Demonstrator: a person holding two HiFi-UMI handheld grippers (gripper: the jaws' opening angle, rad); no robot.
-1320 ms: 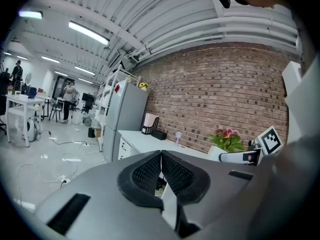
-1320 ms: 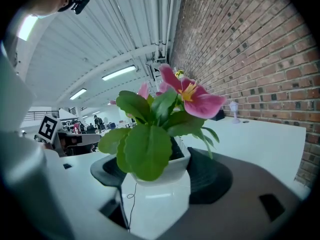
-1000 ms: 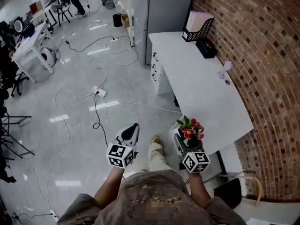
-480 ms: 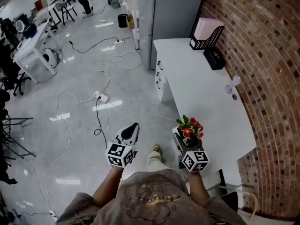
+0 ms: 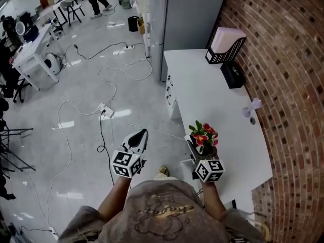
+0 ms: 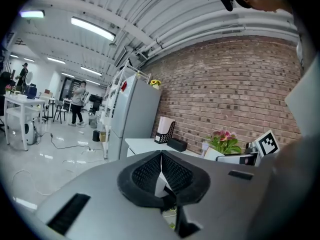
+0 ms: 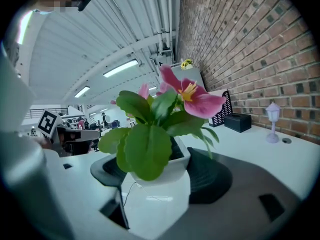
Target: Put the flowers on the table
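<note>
Right gripper (image 5: 201, 149): fingers (image 7: 212, 176) grasping the white pot (image 7: 157, 199) of the flowers (image 5: 203, 134), which stood upright at the near left edge of the bench (image 5: 215, 97). Left gripper (image 5: 143, 134): fingers (image 6: 181, 176) clenched together, empty, above the floor (image 5: 76, 110).

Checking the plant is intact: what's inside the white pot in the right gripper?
Green leaves and pink flowers rise from the pot, which the right gripper clamps. The leaves cover most of the pot's inside, so soil and stems cannot be seen.
</note>
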